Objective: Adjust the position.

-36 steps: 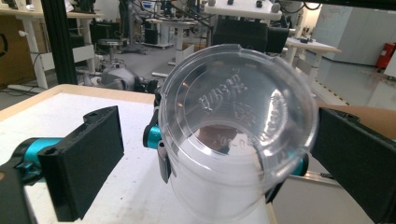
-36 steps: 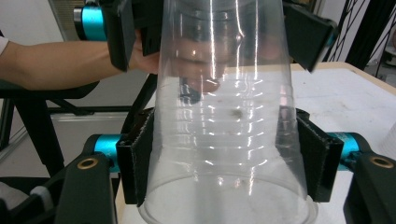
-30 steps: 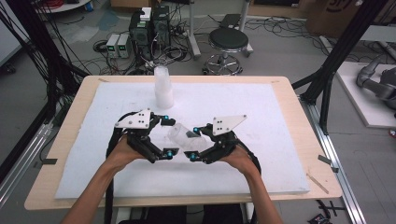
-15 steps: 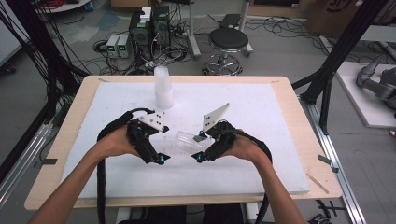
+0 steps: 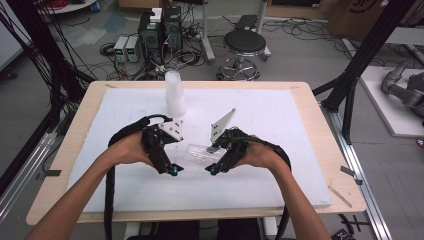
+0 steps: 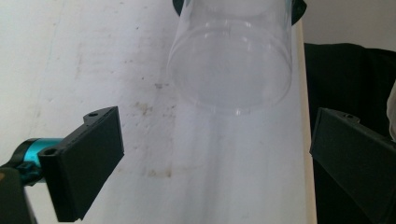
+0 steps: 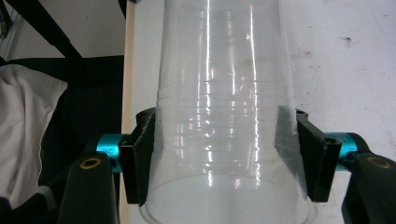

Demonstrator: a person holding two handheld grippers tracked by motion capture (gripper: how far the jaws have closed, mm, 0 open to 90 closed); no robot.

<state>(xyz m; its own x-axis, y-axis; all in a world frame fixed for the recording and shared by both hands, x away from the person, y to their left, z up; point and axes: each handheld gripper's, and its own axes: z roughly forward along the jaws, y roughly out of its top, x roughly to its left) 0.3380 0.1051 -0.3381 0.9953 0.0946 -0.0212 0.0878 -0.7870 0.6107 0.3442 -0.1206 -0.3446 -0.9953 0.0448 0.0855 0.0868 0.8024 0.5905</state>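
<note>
Holding nothing, the left gripper (image 5: 174, 171) sits at the left of the pair in the high view, a hand (image 5: 131, 150) wrapped round its body and its cable looping back along the forearm. In the left gripper view its two black jaws stand wide apart, one low at the left and one low at the right, with bare white table mat (image 6: 84, 56) between them. Ahead of those open jaws, and clear of both, hangs the closed base of a clear plastic cup (image 6: 232, 65), pointing toward the camera.

Between the two grippers in the high view the same clear plastic cup (image 5: 199, 153) lies roughly level above the mat, its base toward the left gripper and its mouth end toward the right one.

At the right, the right gripper (image 5: 213, 169) is clamped on the cup. In the right gripper view its black pads (image 7: 142, 156) press against the ribbed wall of the cup (image 7: 227, 107) from either side near the rim, and the cup runs straight away from the jaws, narrowing with distance.

Well beyond both grippers, toward the far edge of the mat, an upturned stack of clear cups (image 5: 174, 93) stands on the mat.
</note>
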